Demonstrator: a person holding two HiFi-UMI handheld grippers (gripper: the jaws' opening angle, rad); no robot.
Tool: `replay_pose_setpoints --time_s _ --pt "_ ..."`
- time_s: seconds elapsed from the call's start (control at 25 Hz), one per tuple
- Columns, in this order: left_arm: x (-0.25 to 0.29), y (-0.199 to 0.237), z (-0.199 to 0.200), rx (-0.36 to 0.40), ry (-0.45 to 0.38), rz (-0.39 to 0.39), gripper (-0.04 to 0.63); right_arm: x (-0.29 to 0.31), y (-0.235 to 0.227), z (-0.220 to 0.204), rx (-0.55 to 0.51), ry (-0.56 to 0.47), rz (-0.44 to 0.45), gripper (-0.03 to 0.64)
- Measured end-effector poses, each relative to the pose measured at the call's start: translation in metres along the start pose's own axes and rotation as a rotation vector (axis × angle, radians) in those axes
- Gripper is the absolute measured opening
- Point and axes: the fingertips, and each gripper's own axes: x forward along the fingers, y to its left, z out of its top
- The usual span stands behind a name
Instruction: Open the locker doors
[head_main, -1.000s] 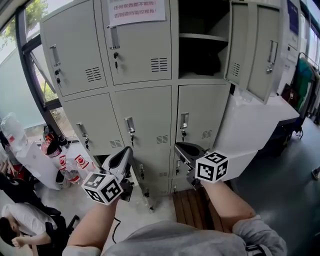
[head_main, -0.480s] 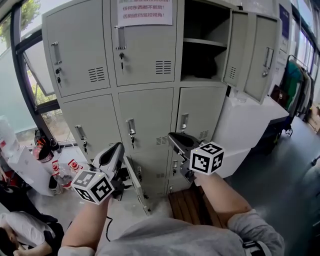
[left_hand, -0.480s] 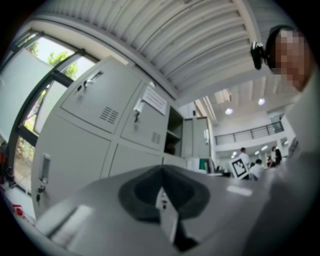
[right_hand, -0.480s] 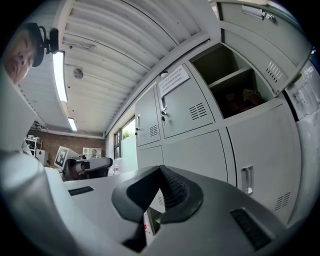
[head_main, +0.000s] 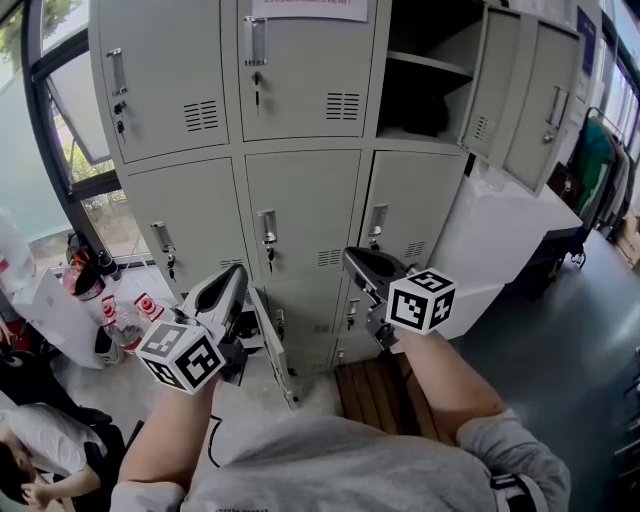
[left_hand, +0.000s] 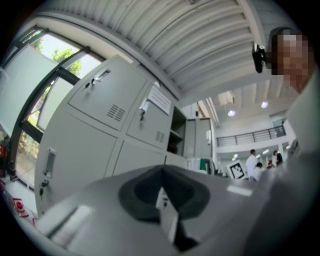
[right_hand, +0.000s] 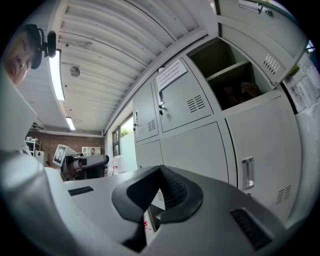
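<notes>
Past the left tool (left_hand: 161, 186), its view alone: distant people (left_hand: 251, 162) in white.

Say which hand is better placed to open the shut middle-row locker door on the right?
Right, probably: the right gripper sits just below that door's handle; the left gripper is lower, by the ajar bottom door.

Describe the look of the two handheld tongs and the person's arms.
The left tongs and the right tongs are light grey shells with dark inner pads, tapering to a point. Each carries a white cube with black square markers. The person wears a grey top; the forearms are bare.
</notes>
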Motion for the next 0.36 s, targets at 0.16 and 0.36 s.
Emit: replay_pose_setpoints --time_s 0.16,0.36 --pt "0.0001 -0.0018 -0.0077 -0.01 0.015 0.001 0.005 -0.0013 -0.0021 -0.0062 0.008 0.01 -0.001 0.006" --pt "0.0046 -0.0045 -0.0071 -0.003 0.014 -0.004 0.005 0.0001 -0.0052 -0.0035 0.004 0.005 0.003 0.006"
